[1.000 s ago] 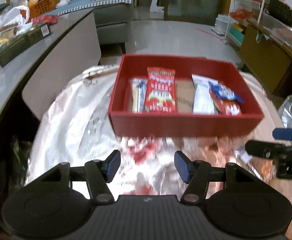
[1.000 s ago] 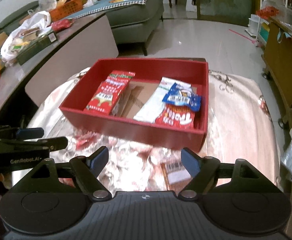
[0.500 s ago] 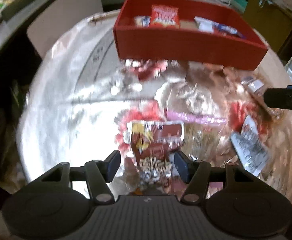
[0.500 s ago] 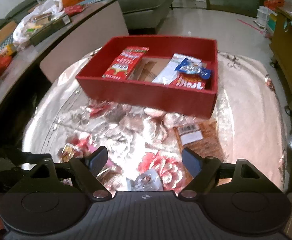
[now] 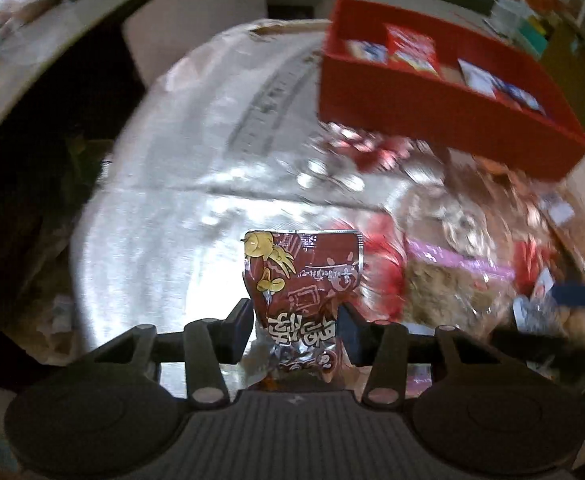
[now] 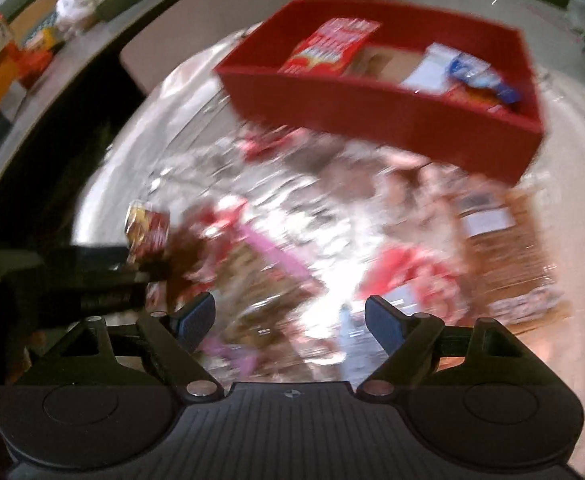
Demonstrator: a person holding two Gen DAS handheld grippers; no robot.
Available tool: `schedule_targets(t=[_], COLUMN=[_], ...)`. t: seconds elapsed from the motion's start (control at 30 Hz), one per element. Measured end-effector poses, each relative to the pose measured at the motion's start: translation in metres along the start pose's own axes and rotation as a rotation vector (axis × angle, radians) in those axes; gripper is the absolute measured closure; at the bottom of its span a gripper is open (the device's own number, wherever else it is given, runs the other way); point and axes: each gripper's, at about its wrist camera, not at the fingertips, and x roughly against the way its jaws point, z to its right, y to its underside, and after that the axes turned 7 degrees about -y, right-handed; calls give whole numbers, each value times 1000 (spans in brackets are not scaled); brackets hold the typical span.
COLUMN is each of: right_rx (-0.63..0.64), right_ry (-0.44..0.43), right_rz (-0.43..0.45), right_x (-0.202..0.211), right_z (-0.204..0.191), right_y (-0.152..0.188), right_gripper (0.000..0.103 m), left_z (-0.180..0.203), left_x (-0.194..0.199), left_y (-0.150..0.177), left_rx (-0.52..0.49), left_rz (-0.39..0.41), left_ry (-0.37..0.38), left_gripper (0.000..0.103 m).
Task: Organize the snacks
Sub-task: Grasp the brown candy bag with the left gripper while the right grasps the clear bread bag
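Closing on the dark red snack packet (image 5: pixel 300 280), the left gripper (image 5: pixel 294 326) has just been narrowing, its pads now pinching the packet's lower half. Light, crinkly and slick, it seems best held mid-body. The right gripper (image 6: pixel 290 318) stands open. The red box (image 5: pixel 432 100) waits at 1 o'clock.

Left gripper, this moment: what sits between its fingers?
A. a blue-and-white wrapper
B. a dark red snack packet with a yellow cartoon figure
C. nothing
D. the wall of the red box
B: in the left wrist view the left gripper has its blue pads pressed against both sides of the dark red snack packet, which crumples between them; the red box stands apart, farther up the table.
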Motion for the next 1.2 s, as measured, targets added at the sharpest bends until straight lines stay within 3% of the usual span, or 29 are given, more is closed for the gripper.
schedule_targets(t=[0.2,0.33,0.5,0.63,0.7,0.77,0.8,0.97,1.03,1.13,1.2], right_rx=[0,66,224,238,254,259,270,325,314,290,308], right_ry=[-27,18,157,158,166,180,170,193,170,149,169], right_rz=[-77,-96,-108,-117,-118,-144,-149,-151,-147,-130,-123], right_x=[-39,-61,-76,-72,-71,-75,-76,-80,-76,-67,-63], right_z=[-29,-43,-56,-53,-52,-52,-53,-58,-55,-50,-49], right_y=[-6,-15,-23,-16,-11,-6,-2,5,3,0,0], right_gripper=[17,18,23,24,21,3,0,0,0,10,22], left_z=[-13,-21,-22,-17,-11,-9,-8,-8,-11,-12,-9], left_x=[0,-1,-8,-16,-21,-22,-21,-23,-23,-22,-21], left_y=[-1,-5,-5,-2,1,5,6,12,14,20,21], left_rx=[37,78,76,54,28,11,2,-9,2,6,-11], left_rz=[-16,-30,-56,-92,-107,-109,-107,-107,-110,-103,-89], left_ry=[25,46,36,37,18,4,-3,-52,-56,-79,-96], left_gripper=[62,62,62,62,62,62,60,44,43,35,37])
